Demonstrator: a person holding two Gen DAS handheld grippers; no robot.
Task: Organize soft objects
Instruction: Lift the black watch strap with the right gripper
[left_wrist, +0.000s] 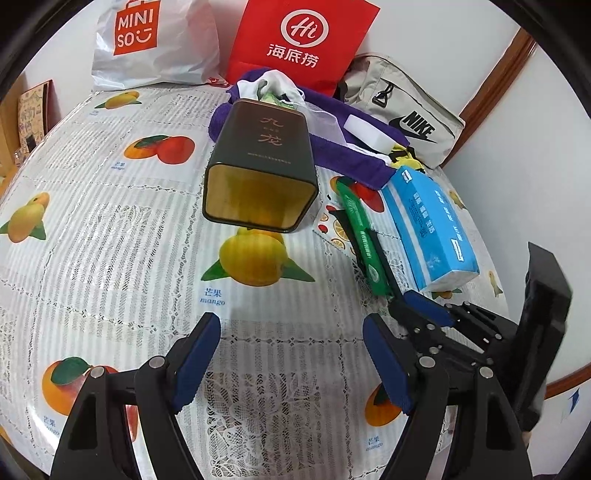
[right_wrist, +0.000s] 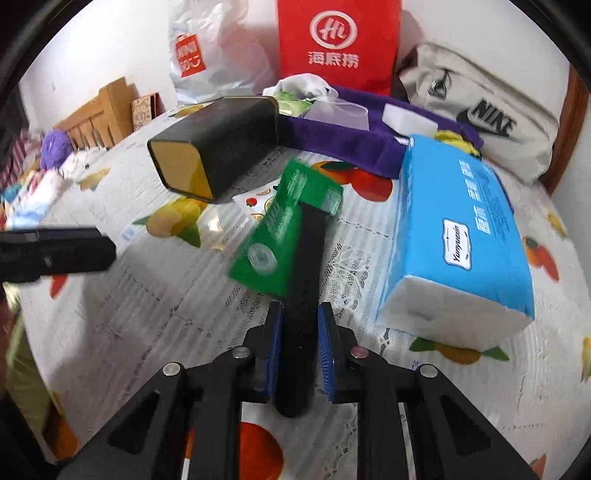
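My right gripper (right_wrist: 300, 325) is shut on a black strap (right_wrist: 306, 266) that carries a green packet (right_wrist: 280, 229), held just above the table. The same gripper (left_wrist: 413, 299) and green packet (left_wrist: 360, 236) show at the right of the left wrist view. My left gripper (left_wrist: 291, 328) is open and empty over the fruit-print tablecloth (left_wrist: 110, 229). A dark tin (left_wrist: 258, 162) lies on its side with its open end toward me. A blue tissue pack (right_wrist: 461, 236) lies to the right. A purple towel (right_wrist: 351, 136) with white cloth lies behind.
A Miniso bag (left_wrist: 147, 40), a red paper bag (left_wrist: 299, 37) and a Nike pouch (left_wrist: 406, 110) stand along the wall at the back. A fruit sticker sheet (right_wrist: 258, 201) lies under the green packet. A wooden headboard and plush items (right_wrist: 55, 147) are at far left.
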